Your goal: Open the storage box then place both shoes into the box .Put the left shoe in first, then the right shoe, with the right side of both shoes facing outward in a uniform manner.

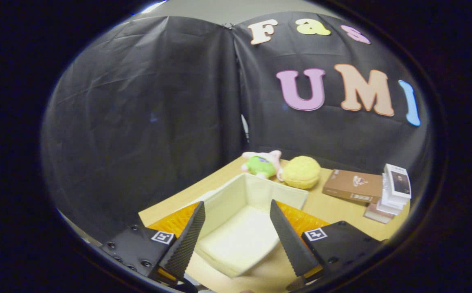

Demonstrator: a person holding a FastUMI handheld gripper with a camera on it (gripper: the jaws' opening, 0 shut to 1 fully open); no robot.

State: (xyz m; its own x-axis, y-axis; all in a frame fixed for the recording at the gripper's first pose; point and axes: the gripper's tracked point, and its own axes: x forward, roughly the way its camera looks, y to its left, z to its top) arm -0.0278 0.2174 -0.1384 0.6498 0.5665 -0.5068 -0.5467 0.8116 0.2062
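Note:
A cream fabric storage box (256,191) stands open on the wooden table, its inside bare and pale. Orange flaps (301,219) spread out flat on either side of it. My gripper (238,213) hovers above the box's near half, looking down into it. The fingers are spread wide apart with nothing between them; the left fingertip lies over the box's left wall and the right one over its right wall.
Beyond the box lie a pink and green plush toy (262,163) and a yellow round plush (301,172). A brown box (352,185) and a stack of books (394,189) sit farther right. The wooden table (337,211) ends near the black cloth wall.

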